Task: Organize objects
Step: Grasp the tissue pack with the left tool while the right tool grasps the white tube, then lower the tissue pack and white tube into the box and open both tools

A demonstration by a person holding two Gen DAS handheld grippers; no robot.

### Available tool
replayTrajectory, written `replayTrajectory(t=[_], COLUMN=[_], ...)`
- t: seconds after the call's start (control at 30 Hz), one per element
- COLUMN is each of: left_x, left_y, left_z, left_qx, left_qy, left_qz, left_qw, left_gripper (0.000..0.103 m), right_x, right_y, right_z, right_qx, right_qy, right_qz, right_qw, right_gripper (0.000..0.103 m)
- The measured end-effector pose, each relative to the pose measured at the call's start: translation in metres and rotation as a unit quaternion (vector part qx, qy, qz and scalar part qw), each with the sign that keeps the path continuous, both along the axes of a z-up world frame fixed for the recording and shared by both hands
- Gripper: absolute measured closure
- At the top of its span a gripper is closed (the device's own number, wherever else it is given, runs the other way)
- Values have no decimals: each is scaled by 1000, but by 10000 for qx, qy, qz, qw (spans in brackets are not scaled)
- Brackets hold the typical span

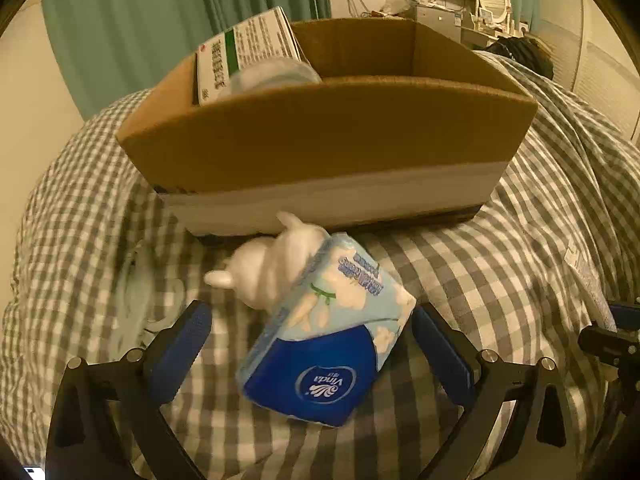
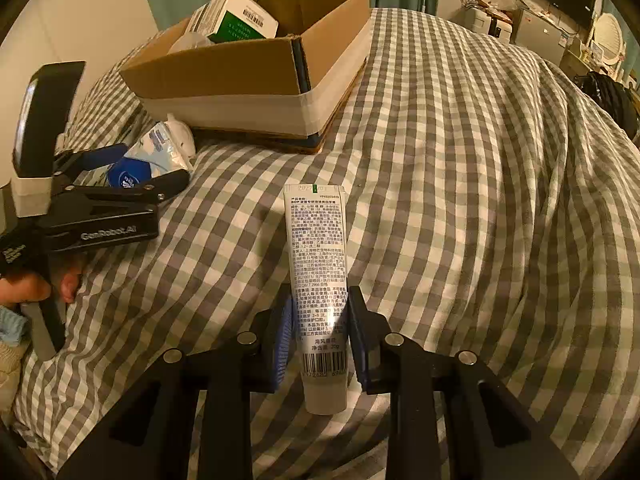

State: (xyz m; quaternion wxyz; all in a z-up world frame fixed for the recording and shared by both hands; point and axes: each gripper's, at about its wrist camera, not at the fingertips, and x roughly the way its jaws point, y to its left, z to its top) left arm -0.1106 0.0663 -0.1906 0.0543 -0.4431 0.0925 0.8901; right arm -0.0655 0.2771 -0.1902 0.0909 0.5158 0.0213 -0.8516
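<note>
- Left gripper (image 1: 310,336) is spread wide around a blue tissue pack (image 1: 324,336) lying on the checked bedspread (image 1: 500,280); pads look clear of it.
- A white toy (image 1: 268,268) sits against the pack, just in front of the box (image 1: 320,140).
- Right gripper (image 2: 320,332) is clamped on a white tube (image 2: 318,280).
- The box holds a green-and-white carton (image 2: 236,20).

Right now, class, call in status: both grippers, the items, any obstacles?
Left gripper open around tissue pack. Right gripper shut on tube. Box ahead, half full. White toy against the pack.
</note>
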Motion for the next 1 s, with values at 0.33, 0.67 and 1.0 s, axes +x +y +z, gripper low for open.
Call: replayTrajectory(t=[0.33,0.67,1.0], left_x=[20,52,46], left_y=[-1,-18,-16], left_z=[6,41,133], left_qx=[199,411,387], left_qy=[-44,60,906], left_qz=[-274,-205,-421], left_qw=[9994,9989,9942], left_gripper=[37,40,40], right_x=[4,15,-18], right_y=[-8,-29,-64], right_z=[1,38,140], right_qx=[13,-206,-331], right_qy=[120,493,1339], right_qz=[24,98,497], right_qw=[9999,9985,9892], right_gripper=[77,77,77])
